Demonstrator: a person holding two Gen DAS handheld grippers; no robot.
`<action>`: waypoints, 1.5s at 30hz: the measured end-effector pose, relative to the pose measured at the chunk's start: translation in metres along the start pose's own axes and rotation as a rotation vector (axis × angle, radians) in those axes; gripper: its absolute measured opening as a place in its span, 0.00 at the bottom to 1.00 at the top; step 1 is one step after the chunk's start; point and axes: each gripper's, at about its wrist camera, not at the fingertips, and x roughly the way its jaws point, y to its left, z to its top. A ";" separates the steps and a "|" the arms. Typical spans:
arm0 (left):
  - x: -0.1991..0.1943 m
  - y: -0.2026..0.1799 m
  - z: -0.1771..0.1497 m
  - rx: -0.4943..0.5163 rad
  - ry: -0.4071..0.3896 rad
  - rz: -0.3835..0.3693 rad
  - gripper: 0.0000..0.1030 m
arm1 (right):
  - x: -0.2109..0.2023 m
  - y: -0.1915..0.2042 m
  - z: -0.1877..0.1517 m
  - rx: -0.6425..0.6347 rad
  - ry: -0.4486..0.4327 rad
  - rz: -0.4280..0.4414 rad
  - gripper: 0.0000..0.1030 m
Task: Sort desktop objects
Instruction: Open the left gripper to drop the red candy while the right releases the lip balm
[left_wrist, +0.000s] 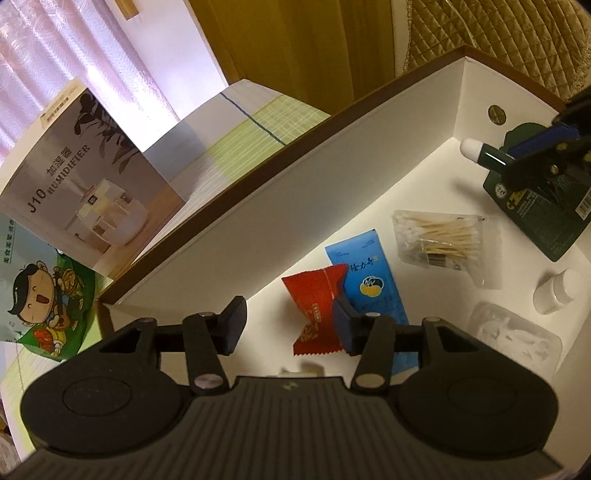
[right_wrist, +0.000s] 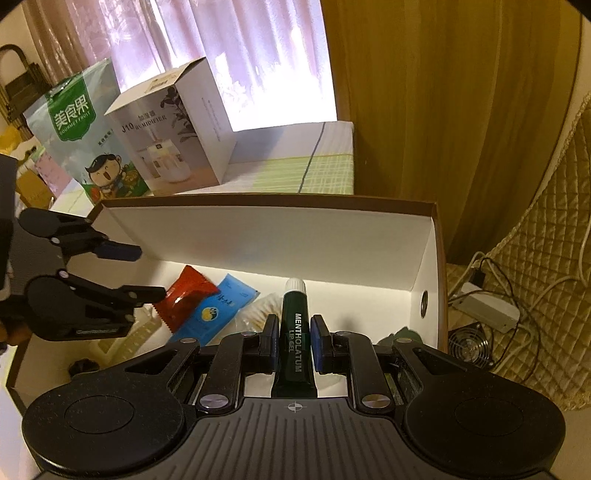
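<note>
White box (right_wrist: 258, 229) on table, humidifier carton (right_wrist: 173, 129) behind it. Left tongs (left_wrist: 290, 321) inside box, parted, empty, above red sachet (left_wrist: 314, 306). Right tongs (right_wrist: 293, 341) narrow, clamping green lip gel tube (right_wrist: 295, 332) over box's right end.

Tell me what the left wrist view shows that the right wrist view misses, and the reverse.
Left wrist only: a small white bottle, a clear plastic tray and the dark green card in the box. Right wrist only: cables and a small fan outside the box, plus the lip gel's label. Both: the white box, red packet, blue sachet, cotton swabs, and the right hand-held gripper shut on the lip gel tube.
</note>
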 end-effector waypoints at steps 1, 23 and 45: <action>-0.001 0.001 0.000 -0.004 0.002 0.001 0.45 | 0.001 0.000 0.001 -0.007 0.002 -0.004 0.20; 0.000 0.011 0.000 -0.050 0.021 0.007 0.47 | 0.009 0.002 0.009 -0.051 0.021 -0.033 0.20; -0.023 0.003 -0.007 -0.117 0.034 0.014 0.72 | -0.038 0.033 -0.029 -0.032 -0.039 -0.014 0.93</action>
